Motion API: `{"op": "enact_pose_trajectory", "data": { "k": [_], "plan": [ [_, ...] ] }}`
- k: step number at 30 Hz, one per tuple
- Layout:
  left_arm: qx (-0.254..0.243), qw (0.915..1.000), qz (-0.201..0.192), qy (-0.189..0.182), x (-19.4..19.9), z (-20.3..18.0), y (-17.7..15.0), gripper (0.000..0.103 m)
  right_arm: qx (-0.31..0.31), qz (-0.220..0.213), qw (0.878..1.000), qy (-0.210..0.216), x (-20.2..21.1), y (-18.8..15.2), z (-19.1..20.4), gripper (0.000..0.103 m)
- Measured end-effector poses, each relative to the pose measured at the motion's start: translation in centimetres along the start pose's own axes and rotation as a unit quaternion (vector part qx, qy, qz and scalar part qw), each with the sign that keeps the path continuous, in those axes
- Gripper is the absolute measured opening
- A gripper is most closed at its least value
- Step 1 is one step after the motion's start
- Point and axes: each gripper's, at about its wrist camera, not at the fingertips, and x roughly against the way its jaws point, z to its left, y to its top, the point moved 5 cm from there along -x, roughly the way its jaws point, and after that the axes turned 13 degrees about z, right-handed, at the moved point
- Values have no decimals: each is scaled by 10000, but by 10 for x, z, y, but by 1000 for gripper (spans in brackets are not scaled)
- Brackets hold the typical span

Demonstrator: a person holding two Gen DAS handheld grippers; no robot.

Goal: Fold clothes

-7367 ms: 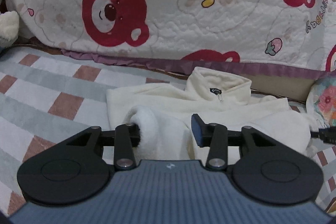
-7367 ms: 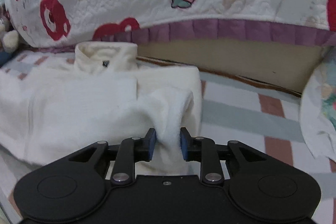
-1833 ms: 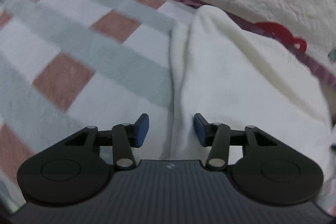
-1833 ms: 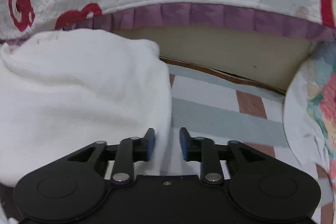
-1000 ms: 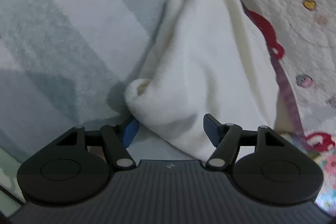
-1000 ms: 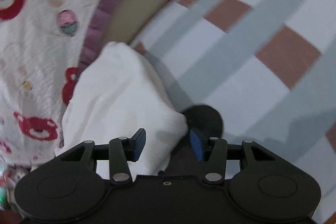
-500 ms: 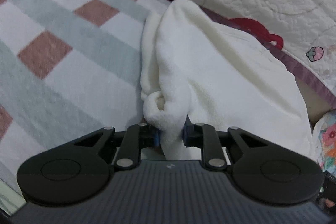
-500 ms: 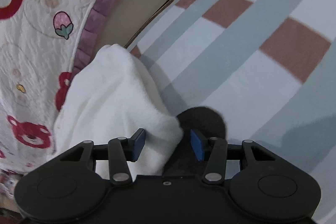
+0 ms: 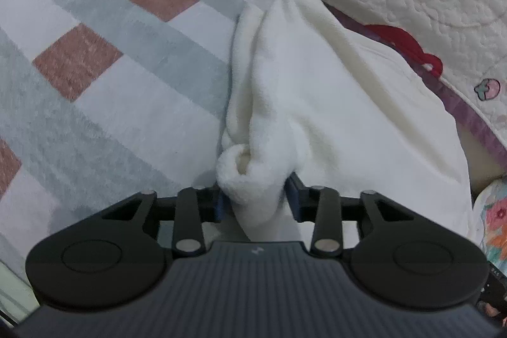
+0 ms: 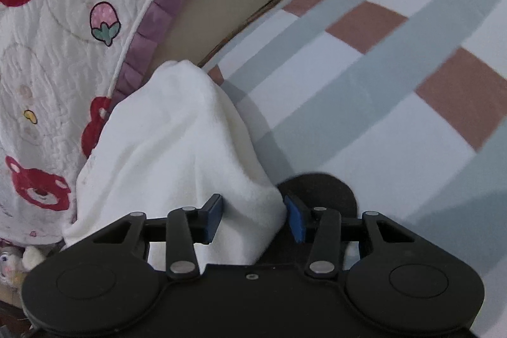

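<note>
Jaws of the left gripper [image 9: 255, 201] are opening, a rolled corner of the white fleece top [image 9: 323, 103] bunched between the pads. Right gripper [image 10: 252, 216] is closing, a fold of the same top between its jaws (contact on the near pad only, as far as visible). Garment lies on the checked blanket [image 9: 95, 78], long axis running away from both grippers toward the bear quilt [image 10: 47, 53]. Only the left view shows the rolled hem; only the right shows bare blanket beyond the top's far side.
</note>
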Motion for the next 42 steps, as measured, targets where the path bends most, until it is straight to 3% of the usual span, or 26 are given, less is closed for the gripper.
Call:
{"op": "enact_pose_trajectory", "data": {
  "k": [11, 13, 14, 15, 18, 19, 20, 22, 28, 33, 37, 41, 42],
  "plan": [
    [43, 9998, -145, -106, -5, -1, 2, 39, -428, -7, 9986, 326, -10, -12, -5, 52],
    [-38, 9997, -216, -78, -5, -3, 4, 45, -493, -1, 9977, 455, -15, -9, -4, 53],
    [-193, 9995, -238, -38, -6, -7, 4, 50, -461, 19, 9976, 514, -19, -6, -2, 45],
    [-412, 9988, -248, 23, -7, -13, 5, 57, -426, 42, 9974, 574, -22, -4, 0, 20],
    [-884, 9953, -345, 186, -7, -28, 6, 54, -16, -8, 9979, 650, -19, 8, 17, 19],
    [-948, 9948, -336, 168, -7, -30, 6, 35, 257, -68, 9980, 566, -13, 9, 26, 19],
    [-1008, 9942, -324, 171, -5, -32, 6, 26, 530, -128, 9973, 482, -7, 10, 35, 19],
    [-1138, 9927, -302, 244, 0, -35, 7, 25, 953, -210, 9948, 300, 4, 10, 48, 19],
    [-1090, 9933, -88, 363, 1, -33, 4, 25, 1227, -99, 9924, -33, 8, 3, 43, 19],
    [-1019, 9947, -14, -164, -2, -34, 7, 37, 994, -326, 9939, 347, 8, -1, 36, 20],
    [-1240, 9922, -36, 116, -1, -41, 6, 37, 757, -372, 9953, 483, 4, 0, 33, 23],
    [-981, 9949, 97, 200, -7, -30, 8, 43, 328, -359, 9979, 420, 2, -1, 29, 27],
    [-929, 9955, 88, 193, -7, -27, 8, 45, 195, -386, 9982, 426, 2, -2, 29, 33]
  ]
}}
